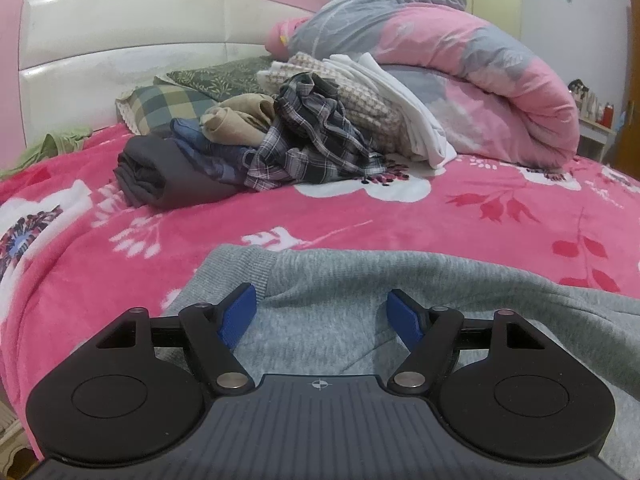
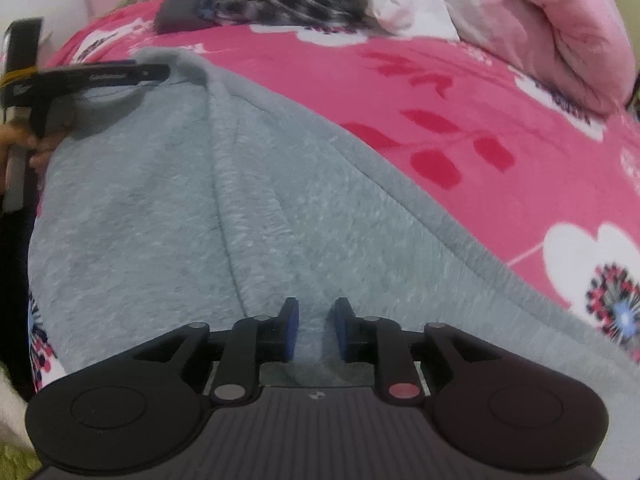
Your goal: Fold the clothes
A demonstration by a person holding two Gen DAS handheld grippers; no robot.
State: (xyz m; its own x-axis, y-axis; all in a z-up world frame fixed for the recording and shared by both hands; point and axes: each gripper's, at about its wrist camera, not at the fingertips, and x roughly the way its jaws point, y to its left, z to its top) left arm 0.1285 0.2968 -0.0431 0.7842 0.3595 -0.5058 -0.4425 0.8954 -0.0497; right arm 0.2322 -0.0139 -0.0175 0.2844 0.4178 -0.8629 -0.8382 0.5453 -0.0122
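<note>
We worked on the bed (image 1: pixel 460 216), covered with a pink flowered blanket, and the grey sweater (image 2: pixel 168 208) lay spread over its near edge, filling the lower half of both views. In our judgement the step in hand was to catch the sweater at two places and fold it over, so the hold should be taken on the hem and not on a loose wrinkle, with both sides lifted together to keep the cloth flat.

The left gripper (image 1: pixel 322 314) was low over the sweater near its ribbed edge, with the jaws wide apart and nothing between them. The right gripper (image 2: pixel 313 330) had its jaws narrowly parted, with a ridge of grey cloth between them; we could not tell whether they already pinched it.

In the upper middle of the left view stood the pile of clothes (image 1: pixel 280 148), beside the rolled quilt (image 1: pixel 480 80). We saw no container in either view.
</note>
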